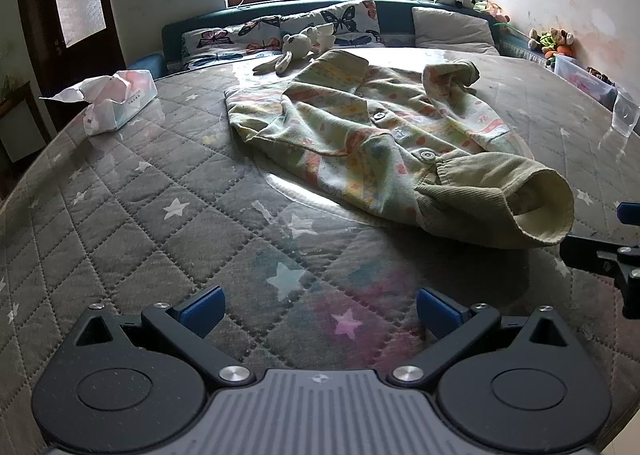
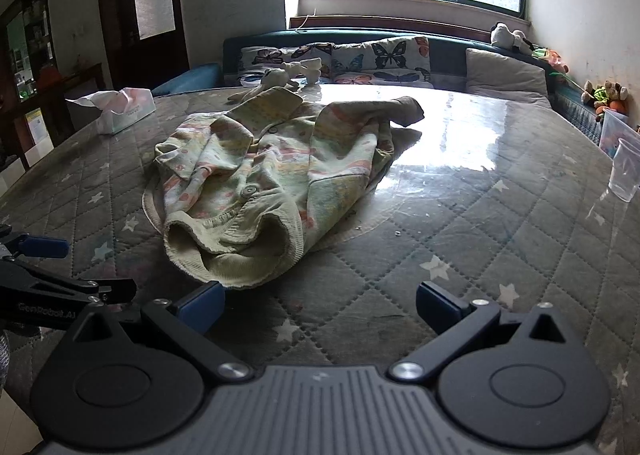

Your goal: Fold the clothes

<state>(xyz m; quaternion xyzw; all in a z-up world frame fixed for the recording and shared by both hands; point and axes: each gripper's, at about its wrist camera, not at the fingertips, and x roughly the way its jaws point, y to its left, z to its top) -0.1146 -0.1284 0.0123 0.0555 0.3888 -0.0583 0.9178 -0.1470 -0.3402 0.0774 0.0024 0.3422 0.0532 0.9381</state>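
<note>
A small pale green patterned child's jacket [image 1: 372, 135] with buttons and a corduroy cuff lies crumpled on a table covered with a grey quilted star cloth under clear plastic [image 1: 160, 215]. It also shows in the right wrist view [image 2: 264, 175]. My left gripper [image 1: 320, 311] is open and empty, hovering short of the jacket. My right gripper [image 2: 320, 307] is open and empty, just in front of the cuff [image 2: 228, 251]. Each gripper shows at the edge of the other's view: the right gripper [image 1: 612, 251], the left gripper [image 2: 44, 255].
A tissue box [image 1: 116, 103] sits at the left. A plush rabbit [image 1: 292, 51] lies behind the jacket. A clear plastic cup [image 2: 624, 171] stands at the right edge, near a plastic bin [image 1: 580, 75]. A sofa with butterfly cushions [image 1: 344, 23] stands beyond the table.
</note>
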